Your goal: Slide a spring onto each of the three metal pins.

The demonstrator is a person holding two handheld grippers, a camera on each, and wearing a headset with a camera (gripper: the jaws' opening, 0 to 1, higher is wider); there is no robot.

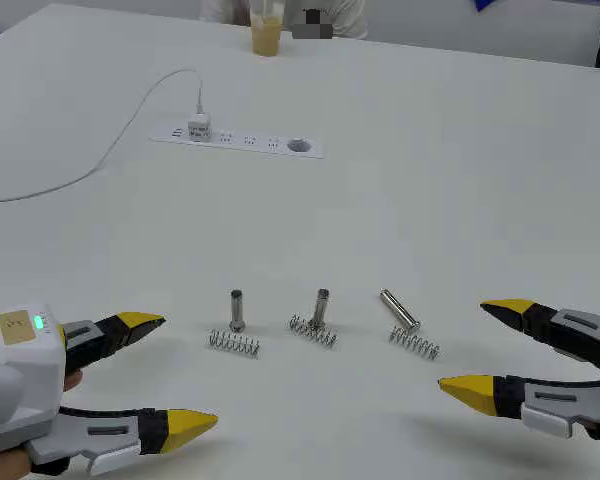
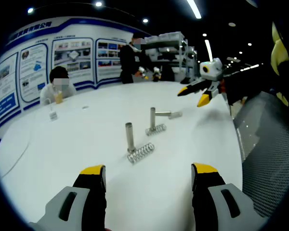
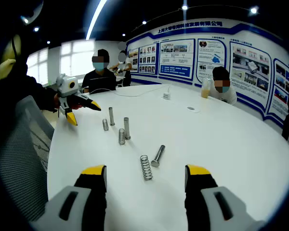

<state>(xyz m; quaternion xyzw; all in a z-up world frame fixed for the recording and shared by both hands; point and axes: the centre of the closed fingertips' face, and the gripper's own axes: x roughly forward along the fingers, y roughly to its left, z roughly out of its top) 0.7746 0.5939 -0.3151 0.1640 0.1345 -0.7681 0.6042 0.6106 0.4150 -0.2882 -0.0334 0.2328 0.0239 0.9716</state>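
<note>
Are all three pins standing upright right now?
No, the rightmost pin lies on its side; the left pin and middle pin stand upright.

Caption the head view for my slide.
Open left gripper and right gripper flank three pins, two upright, one lying, a loose spring beside each.

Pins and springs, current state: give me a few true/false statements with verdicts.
1. All three pins stand upright. False: the right pin lies on its side, while the left pin and middle pin stand.
2. No spring is on a pin yet. True: the left spring, middle spring and right spring lie on the table.
3. One gripper holds a spring. False: the left gripper is open and empty.
4. The right gripper is open. True.
</note>
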